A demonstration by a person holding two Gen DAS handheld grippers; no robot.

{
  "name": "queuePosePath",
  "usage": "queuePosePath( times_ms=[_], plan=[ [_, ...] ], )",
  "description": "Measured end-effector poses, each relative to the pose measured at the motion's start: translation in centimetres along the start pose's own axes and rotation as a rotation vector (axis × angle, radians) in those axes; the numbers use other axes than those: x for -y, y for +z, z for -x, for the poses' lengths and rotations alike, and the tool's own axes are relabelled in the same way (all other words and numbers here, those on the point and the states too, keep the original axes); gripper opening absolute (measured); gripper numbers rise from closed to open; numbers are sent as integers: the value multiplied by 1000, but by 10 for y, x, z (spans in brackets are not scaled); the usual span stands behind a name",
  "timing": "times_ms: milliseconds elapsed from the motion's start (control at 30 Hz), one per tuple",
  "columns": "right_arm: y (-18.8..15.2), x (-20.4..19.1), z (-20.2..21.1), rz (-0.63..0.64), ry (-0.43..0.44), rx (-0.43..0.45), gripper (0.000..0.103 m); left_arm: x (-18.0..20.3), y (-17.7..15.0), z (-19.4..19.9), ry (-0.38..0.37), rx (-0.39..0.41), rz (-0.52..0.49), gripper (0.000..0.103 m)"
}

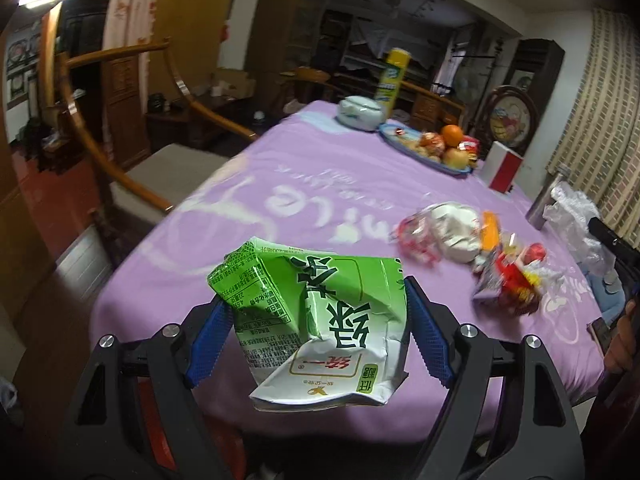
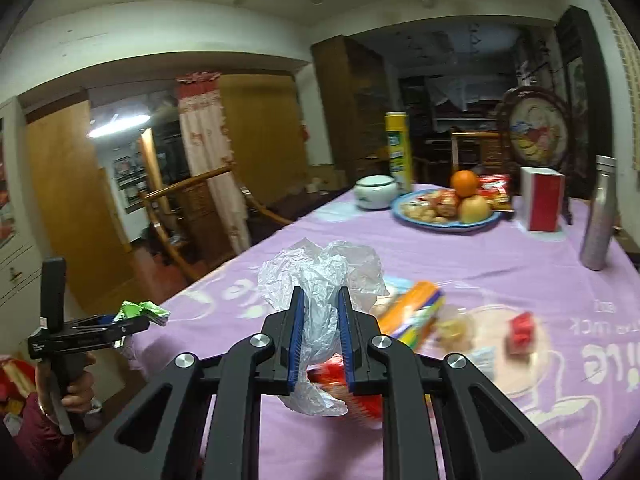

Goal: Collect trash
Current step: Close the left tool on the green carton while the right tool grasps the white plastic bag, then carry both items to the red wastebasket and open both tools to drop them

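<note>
1. The left gripper (image 1: 314, 326) clamps a crushed green carton (image 1: 320, 320) above the near edge of the table (image 1: 280, 184); it looks light and easily dented.
2. The right gripper (image 2: 322, 340) pinches a clear plastic bag (image 2: 320, 276) over the wrappers (image 2: 416, 316): limp, slippery, best bunched.

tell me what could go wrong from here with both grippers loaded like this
1. The left gripper pinches the crushed green carton only by its crumpled sides; it could slip and fall off the table edge.
2. The right gripper holds only thin plastic bag; the film might tear or slide free.
3. Loose wrappers remain on the purple tablecloth; a swinging bag could scatter them.
</note>
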State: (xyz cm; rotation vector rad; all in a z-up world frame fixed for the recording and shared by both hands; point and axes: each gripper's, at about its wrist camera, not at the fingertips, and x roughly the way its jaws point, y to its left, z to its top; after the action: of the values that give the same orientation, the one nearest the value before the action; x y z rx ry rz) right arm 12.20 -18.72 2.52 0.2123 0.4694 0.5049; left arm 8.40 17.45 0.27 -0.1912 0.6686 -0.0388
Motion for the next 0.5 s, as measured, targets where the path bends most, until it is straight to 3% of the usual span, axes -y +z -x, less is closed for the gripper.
queuePosePath(
  times_ms=[167,333,367,400,500],
  plan=[
    [-7,-47,-7,39,107,-44,17,-51,-38,28,98,-68,44,79],
    [-13,-100,-23,96,185,-97,17,-94,-72,29,170,-177,67,80],
    [-15,-113,-29,114,205,-114,17,-102,-79,28,191,-198,73,84],
    [-17,-125,-35,130,222,-131,17,-108,-83,29,209,-201,81,90],
    [-26,-156,-48,169,270,-181,17,-114,-85,39,234,-150,82,96]
  ],
)
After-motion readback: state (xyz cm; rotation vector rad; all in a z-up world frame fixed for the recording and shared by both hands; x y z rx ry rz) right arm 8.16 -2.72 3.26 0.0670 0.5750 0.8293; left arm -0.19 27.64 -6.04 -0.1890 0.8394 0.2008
